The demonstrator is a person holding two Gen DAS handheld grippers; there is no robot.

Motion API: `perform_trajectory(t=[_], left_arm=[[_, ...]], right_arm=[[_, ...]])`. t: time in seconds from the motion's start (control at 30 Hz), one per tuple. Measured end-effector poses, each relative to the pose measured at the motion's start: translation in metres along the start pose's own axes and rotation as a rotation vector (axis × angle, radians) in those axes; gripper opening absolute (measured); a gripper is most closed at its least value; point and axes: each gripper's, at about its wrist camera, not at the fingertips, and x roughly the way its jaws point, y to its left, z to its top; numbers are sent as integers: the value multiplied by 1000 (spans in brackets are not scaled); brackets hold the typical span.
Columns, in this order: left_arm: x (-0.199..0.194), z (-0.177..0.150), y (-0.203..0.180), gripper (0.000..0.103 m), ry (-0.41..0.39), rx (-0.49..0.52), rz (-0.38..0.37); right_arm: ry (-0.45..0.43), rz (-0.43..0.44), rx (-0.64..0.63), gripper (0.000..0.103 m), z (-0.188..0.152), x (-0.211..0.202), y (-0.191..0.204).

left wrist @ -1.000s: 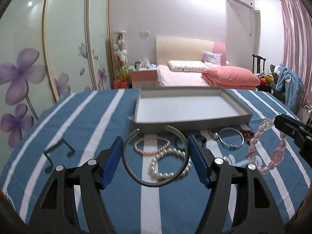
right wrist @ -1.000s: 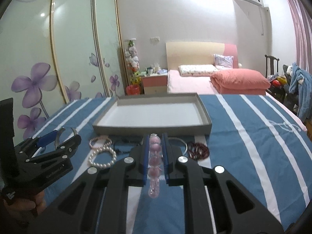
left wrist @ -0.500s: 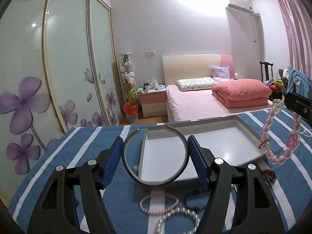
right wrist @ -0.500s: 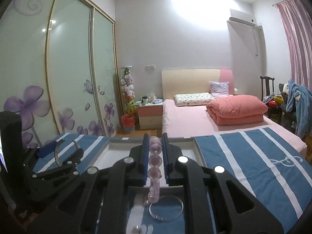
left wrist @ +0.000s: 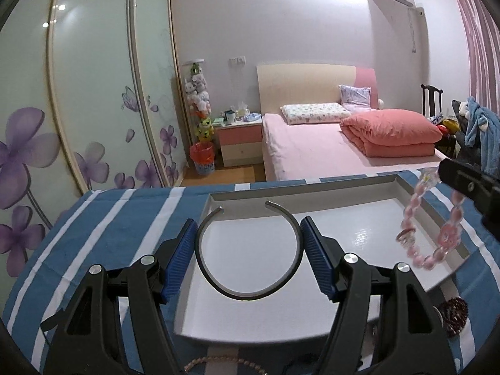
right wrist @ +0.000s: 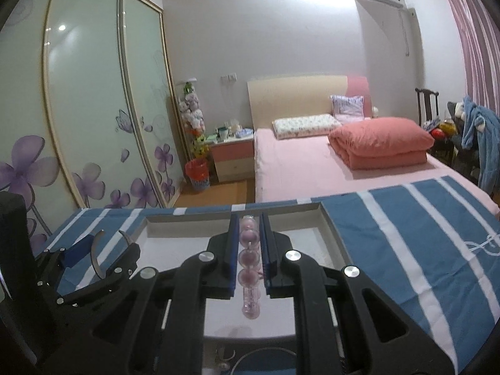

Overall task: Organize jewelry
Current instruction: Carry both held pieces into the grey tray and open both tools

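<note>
step: carrying two pieces over my tray (left wrist: 312, 332) | left gripper (left wrist: 249, 256) pinching grey open bangle (left wrist: 250, 295), above tray's near-left corner | right gripper (right wrist: 247, 257) pressed onto pink bead bracelet (right wrist: 248, 257), glossy, dangling over tray's right edge | next: I judge lower, then release

The right tool (right wrist: 247, 251) pinches a pink bead bracelet (right wrist: 249, 268) above the grey tray (right wrist: 328, 228) on the blue striped worktop (right wrist: 422, 250). At left, the left tool (right wrist: 100, 250) holds a metal open bangle (right wrist: 95, 257).
</note>
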Motion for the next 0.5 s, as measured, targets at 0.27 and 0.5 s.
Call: perform_trajectory(t=[0.27, 0.5], left_arm=[[28, 2, 0, 65, 73, -21, -30], [33, 6, -8, 55, 68, 5, -40]], right_arm=[[102, 7, 47, 14, -12, 39, -11], [134, 5, 53, 15, -16, 51, -14]])
